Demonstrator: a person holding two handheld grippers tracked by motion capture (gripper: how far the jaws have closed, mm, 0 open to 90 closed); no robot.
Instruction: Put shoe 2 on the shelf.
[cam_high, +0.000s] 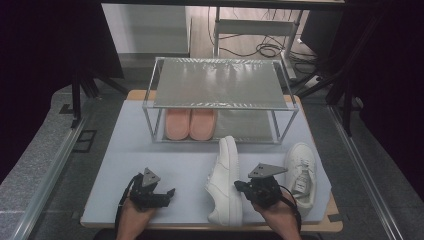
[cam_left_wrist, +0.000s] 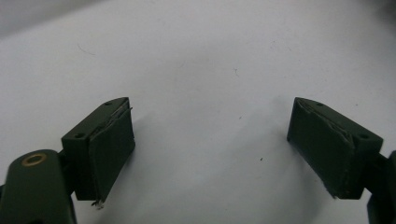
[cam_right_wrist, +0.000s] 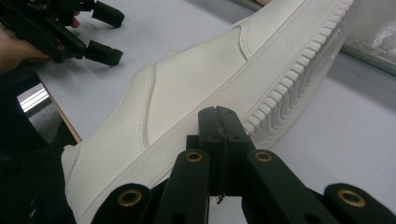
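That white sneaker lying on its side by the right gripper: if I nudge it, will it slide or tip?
Lying on its side, the white sneaker would probably slide or pivot rather than roll. Its smooth upper may slip under the shut right gripper; the ribbed sole edge looks grippier and stiffer.
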